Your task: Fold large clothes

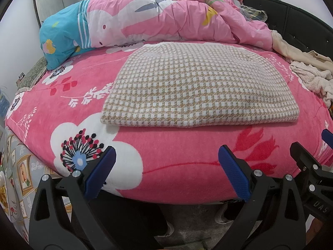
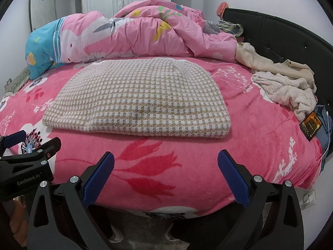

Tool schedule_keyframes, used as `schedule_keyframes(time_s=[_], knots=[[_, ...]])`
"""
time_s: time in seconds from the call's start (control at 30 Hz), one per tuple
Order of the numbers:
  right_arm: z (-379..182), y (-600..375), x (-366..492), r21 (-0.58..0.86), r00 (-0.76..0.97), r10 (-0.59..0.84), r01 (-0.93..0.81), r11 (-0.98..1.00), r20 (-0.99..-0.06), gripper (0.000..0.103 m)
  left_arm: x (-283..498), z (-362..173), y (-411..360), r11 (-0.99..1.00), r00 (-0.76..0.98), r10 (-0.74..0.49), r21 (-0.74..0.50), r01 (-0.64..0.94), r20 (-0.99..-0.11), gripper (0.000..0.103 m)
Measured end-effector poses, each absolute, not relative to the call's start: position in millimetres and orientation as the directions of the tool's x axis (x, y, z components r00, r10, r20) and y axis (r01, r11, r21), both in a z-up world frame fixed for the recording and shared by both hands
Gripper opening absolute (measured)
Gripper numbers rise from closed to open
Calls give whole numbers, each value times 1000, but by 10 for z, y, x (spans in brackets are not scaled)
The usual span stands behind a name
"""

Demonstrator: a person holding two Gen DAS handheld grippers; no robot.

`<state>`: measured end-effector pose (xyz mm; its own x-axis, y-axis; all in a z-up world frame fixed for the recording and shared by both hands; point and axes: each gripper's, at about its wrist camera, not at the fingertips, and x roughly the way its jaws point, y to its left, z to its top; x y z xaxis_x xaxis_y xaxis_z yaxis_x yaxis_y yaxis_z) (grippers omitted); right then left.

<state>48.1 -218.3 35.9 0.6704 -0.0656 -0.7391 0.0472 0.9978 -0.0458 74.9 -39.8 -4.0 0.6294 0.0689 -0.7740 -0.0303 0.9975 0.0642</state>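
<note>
Left gripper [image 1: 166,169], right gripper [image 2: 166,171] wide, empty; folded checked garment [image 1: 197,87] beyond on bed [image 1: 187,156].

A folded tan-and-white houndstooth knit garment [image 1: 197,85] lies flat at the centre of the pink floral fleece blanket [image 1: 187,162] covering the bed. At 12 o'clock behind it a bunched pink cartoon-print duvet [image 1: 166,20] is heaped across the bed's far side. At 2 o'clock a crumpled pile of cream fluffy and beige clothes [image 2: 287,87] sits beside the black padded headboard [image 2: 281,37]. At 4 o'clock a small dark rectangular card [image 2: 311,125] rests near the bed's edge.
</note>
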Motion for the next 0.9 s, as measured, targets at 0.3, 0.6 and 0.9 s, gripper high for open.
schedule_keyframes(time_s=[0.3,0.6,0.9], knots=[[362,-2174,480,-47,671,-66,46,998,-739,97,746,-40,-396,997,629,69,64,-31,-774,95],[361,-2184,482,-48,671,-65,44,998,-738,97,751,-45,-382,997,631,70,66,-30,-773,95],[358,-2179,490,-50,671,-66,44,998,-738,97,754,-37,-386,997,630,72,69,-30,-773,95]])
